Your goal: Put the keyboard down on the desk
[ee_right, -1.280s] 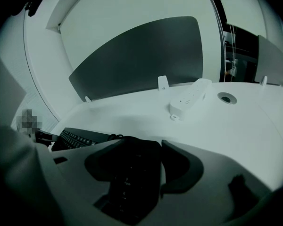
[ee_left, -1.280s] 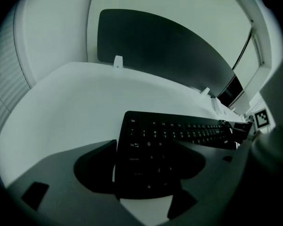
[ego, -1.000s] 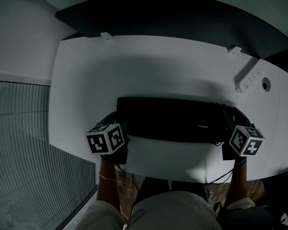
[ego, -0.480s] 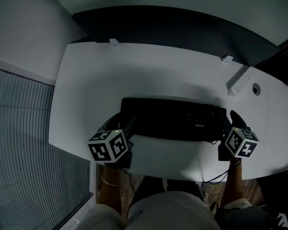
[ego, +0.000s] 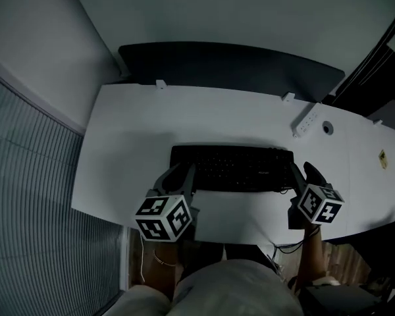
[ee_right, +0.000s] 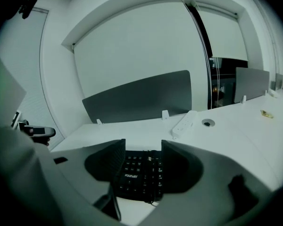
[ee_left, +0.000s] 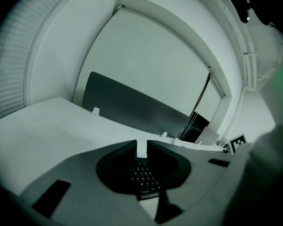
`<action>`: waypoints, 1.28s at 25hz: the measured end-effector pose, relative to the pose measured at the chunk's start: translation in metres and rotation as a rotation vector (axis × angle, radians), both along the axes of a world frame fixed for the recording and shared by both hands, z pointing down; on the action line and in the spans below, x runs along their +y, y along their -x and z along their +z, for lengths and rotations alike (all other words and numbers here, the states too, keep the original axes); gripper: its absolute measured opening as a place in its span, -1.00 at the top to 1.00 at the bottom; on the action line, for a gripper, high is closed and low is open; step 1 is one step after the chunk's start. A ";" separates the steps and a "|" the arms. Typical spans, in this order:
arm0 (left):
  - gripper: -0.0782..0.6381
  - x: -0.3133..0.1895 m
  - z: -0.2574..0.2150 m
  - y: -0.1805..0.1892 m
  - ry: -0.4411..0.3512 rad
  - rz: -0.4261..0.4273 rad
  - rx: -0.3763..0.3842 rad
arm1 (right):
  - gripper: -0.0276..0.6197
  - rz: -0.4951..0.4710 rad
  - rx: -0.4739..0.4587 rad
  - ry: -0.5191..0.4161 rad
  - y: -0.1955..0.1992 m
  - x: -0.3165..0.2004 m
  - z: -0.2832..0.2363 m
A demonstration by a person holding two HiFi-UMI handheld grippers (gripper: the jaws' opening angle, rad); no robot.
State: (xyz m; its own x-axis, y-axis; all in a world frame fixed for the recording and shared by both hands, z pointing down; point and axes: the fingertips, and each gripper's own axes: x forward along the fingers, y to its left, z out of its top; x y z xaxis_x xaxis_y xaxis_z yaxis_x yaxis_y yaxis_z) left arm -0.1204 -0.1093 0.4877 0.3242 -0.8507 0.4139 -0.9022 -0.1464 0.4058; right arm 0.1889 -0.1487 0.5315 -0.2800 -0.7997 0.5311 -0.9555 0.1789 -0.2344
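Hovering left gripper (ego: pixel 179 175): at 7 o'clock from the keyboard (ego: pixel 232 168); jaws just closing to a slim gap with nothing in it, so it looks let go.
Empty right gripper (ego: pixel 303 176): at the keyboard's 4 o'clock, jaws spread, touching nothing.
Keyboard: flat on the desk (ego: pixel 217 114), keys up, apparently set down.
Long axis: 9 to 3 o'clock, parallel to the desk's near edge.

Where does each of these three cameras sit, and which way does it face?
Head view: on the person's head, looking steeply down at the desk and keyboard; shows both forearms, left gripper, right gripper.
Left gripper view: rides the left gripper, faces the divider across the desk; its jaws have just been closing to a narrow gap, nothing between.
Right gripper view: rides the right gripper, faces likewise; jaws apart, empty.
Shared: keyboard, desk, divider.
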 end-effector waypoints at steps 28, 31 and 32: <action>0.74 0.047 -0.051 -0.057 -0.118 -0.049 -0.121 | 0.42 -0.028 -0.114 -0.273 0.036 0.059 -0.111; 0.74 0.051 -0.052 -0.071 -0.114 -0.062 -0.140 | 0.57 -0.032 -0.130 -0.271 0.022 0.060 -0.110; 0.74 0.052 -0.051 -0.075 -0.114 -0.067 -0.146 | 0.60 -0.037 -0.138 -0.268 0.018 0.061 -0.108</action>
State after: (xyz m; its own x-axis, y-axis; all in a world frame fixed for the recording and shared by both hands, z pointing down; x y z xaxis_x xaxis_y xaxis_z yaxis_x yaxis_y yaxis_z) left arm -0.0454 -0.0568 0.4364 0.2093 -0.9123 0.3519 -0.9594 -0.1219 0.2545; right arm 0.1704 -0.0876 0.4234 -0.3662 -0.8943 0.2573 -0.9096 0.2857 -0.3015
